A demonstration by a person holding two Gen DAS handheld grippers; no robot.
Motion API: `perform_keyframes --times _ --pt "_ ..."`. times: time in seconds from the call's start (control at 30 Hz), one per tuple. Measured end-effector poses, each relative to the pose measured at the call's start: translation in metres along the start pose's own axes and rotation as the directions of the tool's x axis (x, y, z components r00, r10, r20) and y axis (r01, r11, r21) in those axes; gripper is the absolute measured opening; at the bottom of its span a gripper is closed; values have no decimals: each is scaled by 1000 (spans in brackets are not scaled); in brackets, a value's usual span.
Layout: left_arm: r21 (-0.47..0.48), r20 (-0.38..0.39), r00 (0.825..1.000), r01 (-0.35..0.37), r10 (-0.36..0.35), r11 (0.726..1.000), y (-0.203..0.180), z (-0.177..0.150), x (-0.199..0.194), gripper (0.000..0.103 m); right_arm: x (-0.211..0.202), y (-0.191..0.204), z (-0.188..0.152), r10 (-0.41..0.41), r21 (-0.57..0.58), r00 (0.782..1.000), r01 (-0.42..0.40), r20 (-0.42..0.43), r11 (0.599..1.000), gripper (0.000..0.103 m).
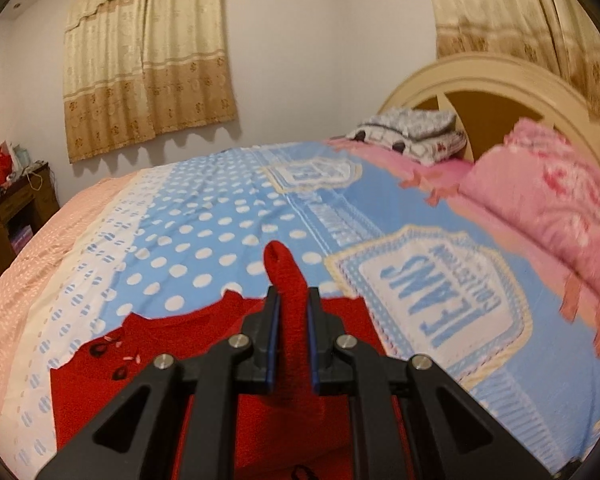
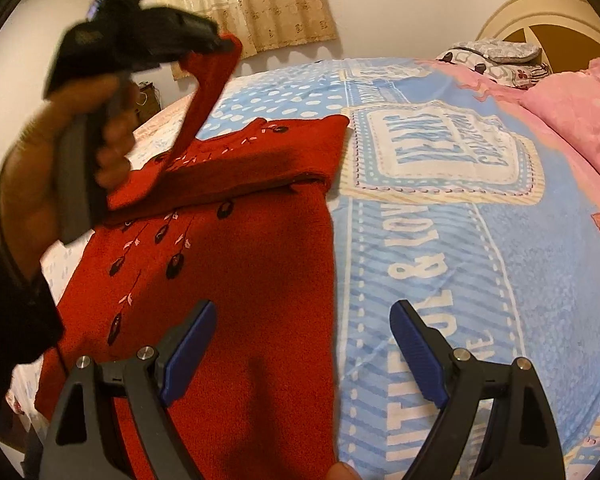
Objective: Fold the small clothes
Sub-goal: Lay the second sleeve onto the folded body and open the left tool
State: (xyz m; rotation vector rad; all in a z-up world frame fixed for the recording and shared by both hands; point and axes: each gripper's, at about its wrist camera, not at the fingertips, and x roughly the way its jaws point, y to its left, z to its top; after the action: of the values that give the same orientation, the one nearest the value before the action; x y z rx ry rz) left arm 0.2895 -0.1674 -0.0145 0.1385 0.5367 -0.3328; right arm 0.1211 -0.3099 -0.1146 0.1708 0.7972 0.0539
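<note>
A small red knitted garment (image 2: 236, 264) with dark embroidered flowers lies on the blue bedspread (image 2: 480, 280), one side folded over its body. My left gripper (image 1: 293, 300) is shut on a red sleeve end (image 1: 284, 276), which sticks up past the jaws. In the right wrist view the left gripper (image 2: 224, 42) holds that sleeve (image 2: 208, 92) lifted above the garment's far left part. My right gripper (image 2: 304, 320) hangs open over the garment's near right edge, blue pads wide apart, nothing between them.
Pink pillows (image 1: 548, 200) and a folded grey-white blanket (image 1: 412, 136) lie by the cream headboard (image 1: 488, 80). A dark wooden desk (image 1: 8, 216) with clutter stands left of the bed. Curtains (image 1: 144, 60) hang on the far wall. A person's hand (image 2: 40, 168) grips the left tool.
</note>
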Motion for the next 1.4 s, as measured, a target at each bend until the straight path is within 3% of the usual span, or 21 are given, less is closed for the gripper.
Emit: perform_keyframes --times 0.17,0.27,0.4,0.5,0.63,0.7,0.8,1.0,1.17,1.33,1.4 --pt "19 -48 999 -5 6 1000 -13 -15 22 14 2 -6 -3 -4 20 1000 4 1 1000 88" --pt "35 -65 998 15 -13 999 -19 -20 25 27 6 -9 -5 -7 32 1000 7 -4 999 88" --pt "76 -17 1000 28 -26 997 -19 -24 1 64 7 -14 -9 -23 37 1000 23 -1 999 88" --pt "111 16 1000 -5 4 994 -5 -32 -19 70 8 -17 -10 -28 45 1000 28 -1 999 88" --pt "121 -7 992 -124 126 985 36 -60 -33 81 5 -15 -6 -33 37 999 33 5 999 88" --pt "126 -32 977 -204 210 971 61 -79 -37 81 4 -10 3 -35 15 999 35 15 999 88" --pt "98 -93 940 -321 330 942 105 -103 -38 81 5 -5 26 -5 4 999 5 42 1000 88" --pt "-53 -200 903 -398 381 916 169 -128 -40 82 39 6 93 19 5 998 -20 59 1000 87" --pt "-127 -231 911 -377 342 918 183 -137 -34 82 86 16 125 -16 -2 1000 16 5 1000 76" --pt "-146 -230 916 -365 328 919 186 -141 -35 83 128 27 131 -65 -43 996 62 -63 997 68" --pt "-153 -234 919 -357 317 922 187 -142 -34 83 137 29 130 -84 -60 993 79 -82 995 61"
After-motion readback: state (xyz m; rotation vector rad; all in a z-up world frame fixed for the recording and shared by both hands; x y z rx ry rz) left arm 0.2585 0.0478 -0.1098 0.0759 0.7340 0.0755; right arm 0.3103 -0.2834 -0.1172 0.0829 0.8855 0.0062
